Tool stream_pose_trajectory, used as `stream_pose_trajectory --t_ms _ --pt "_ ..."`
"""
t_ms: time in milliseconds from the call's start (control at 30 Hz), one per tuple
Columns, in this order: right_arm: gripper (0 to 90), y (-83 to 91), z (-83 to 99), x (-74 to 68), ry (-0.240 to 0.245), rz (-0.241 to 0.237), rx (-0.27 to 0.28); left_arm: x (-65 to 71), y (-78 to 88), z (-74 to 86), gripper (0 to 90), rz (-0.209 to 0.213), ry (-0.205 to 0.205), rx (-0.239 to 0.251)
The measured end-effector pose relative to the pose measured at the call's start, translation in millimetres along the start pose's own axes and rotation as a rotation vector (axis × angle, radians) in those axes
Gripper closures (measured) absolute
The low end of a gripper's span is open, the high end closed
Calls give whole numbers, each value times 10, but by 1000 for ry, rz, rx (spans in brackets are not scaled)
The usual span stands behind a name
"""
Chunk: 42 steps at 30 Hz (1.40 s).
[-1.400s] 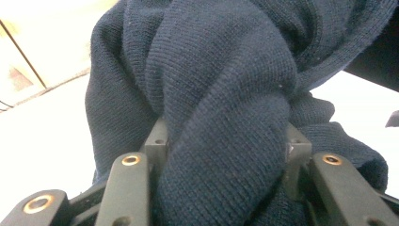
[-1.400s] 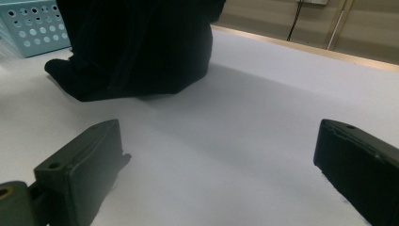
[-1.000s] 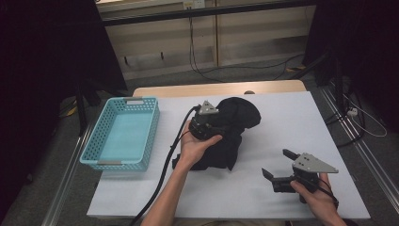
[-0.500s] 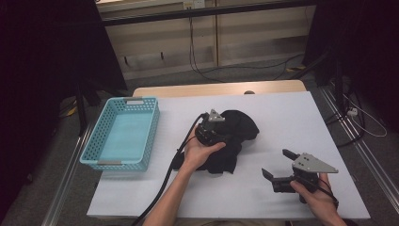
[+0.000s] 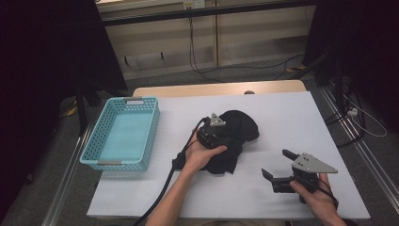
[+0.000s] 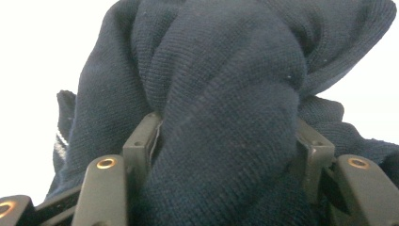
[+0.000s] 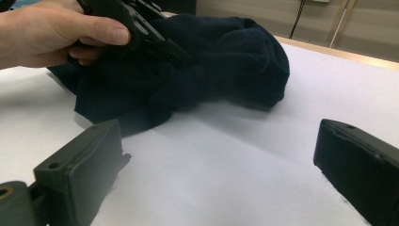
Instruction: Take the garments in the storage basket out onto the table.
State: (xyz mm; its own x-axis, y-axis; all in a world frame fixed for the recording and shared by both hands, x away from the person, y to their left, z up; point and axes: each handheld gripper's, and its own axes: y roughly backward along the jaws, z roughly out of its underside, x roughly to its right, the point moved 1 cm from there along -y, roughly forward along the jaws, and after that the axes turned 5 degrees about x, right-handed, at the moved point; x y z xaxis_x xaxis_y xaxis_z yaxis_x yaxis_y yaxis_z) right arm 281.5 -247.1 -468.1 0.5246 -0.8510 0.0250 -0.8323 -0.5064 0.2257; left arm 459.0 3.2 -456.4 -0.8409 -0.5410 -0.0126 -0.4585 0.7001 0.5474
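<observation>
A turquoise plastic basket [image 5: 123, 134] with a lattice wall sits on the left part of the white table [image 5: 282, 117]. Beyond the table's far edge, black cables [image 5: 221, 70] trail across the grey floor [image 5: 164, 80]

Dark knitted cloth garment [image 6: 226, 94], matt white table [image 5: 282, 113], glossy turquoise plastic basket [image 5: 94, 162]

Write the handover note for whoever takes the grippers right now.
Left gripper: on the dark knit garment at mid-table, a fold of it between the jaws, which have just been opening. Whether the pads press on it is hard to tell.
Right gripper: open, holding nothing, resting near the table's front right.
Teal basket: at the left, nothing in it.
Done: garment bunched on the table.
Left, probably: get the garment into the basket.
</observation>
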Motion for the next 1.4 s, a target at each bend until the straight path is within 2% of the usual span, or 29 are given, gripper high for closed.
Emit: stream_pose_trajectory --t_ms 133,267,400,567,633,700,767,833,900,933,1000,1067,1133,1167,1233,1267,1367,1400 --pt "16 -5 0 5 -5 1 0 5 1 -10 373 -2 -12 -15" --pt "16 -14 0 -2 -4 -4 0 13 7 -5 329 3 -11 3" --pt "16 -21 3 -6 1 -6 -2 13 38 8 258 15 -8 28" --pt "15 -19 2 -4 0 -6 -1 22 83 -6 107 23 -10 46" --pt "16 -25 3 -2 -1 -2 -2 21 104 -14 99 15 2 45" --pt "16 -25 0 -4 3 0 -1 17 140 -16 87 32 15 56" --pt "16 -20 -2 -7 4 -2 0 13 187 -10 59 58 21 95" --pt "16 -17 -3 -4 2 1 1 2 223 -18 51 71 23 94" --pt "16 -23 -2 4 -1 3 3 -9 257 -33 56 80 7 81" --pt "16 -29 -2 4 -1 4 1 -11 283 -41 58 61 -6 74" --pt "17 -45 -1 -3 -3 3 -3 -19 329 -46 72 54 -16 65" --pt "16 -62 -4 -18 -3 -3 -3 -21 392 -39 65 33 -35 85" --pt "18 -90 -5 -29 -3 -5 -6 -26 440 -25 66 30 -24 103" --pt "18 -97 -6 -34 -7 -9 -7 -36 456 -17 65 27 -23 93" --pt "17 -107 -3 -37 -11 -11 -7 -50 506 -5 64 -1 -23 88" --pt "17 -110 -1 -34 -12 -10 -8 -61 540 0 66 -16 -28 100" --pt "17 -109 -2 -22 -11 -9 -5 -106 641 16 64 -4 6 130" --pt "17 -106 -2 -23 -12 -8 -6 -126 674 16 63 -22 -7 128"
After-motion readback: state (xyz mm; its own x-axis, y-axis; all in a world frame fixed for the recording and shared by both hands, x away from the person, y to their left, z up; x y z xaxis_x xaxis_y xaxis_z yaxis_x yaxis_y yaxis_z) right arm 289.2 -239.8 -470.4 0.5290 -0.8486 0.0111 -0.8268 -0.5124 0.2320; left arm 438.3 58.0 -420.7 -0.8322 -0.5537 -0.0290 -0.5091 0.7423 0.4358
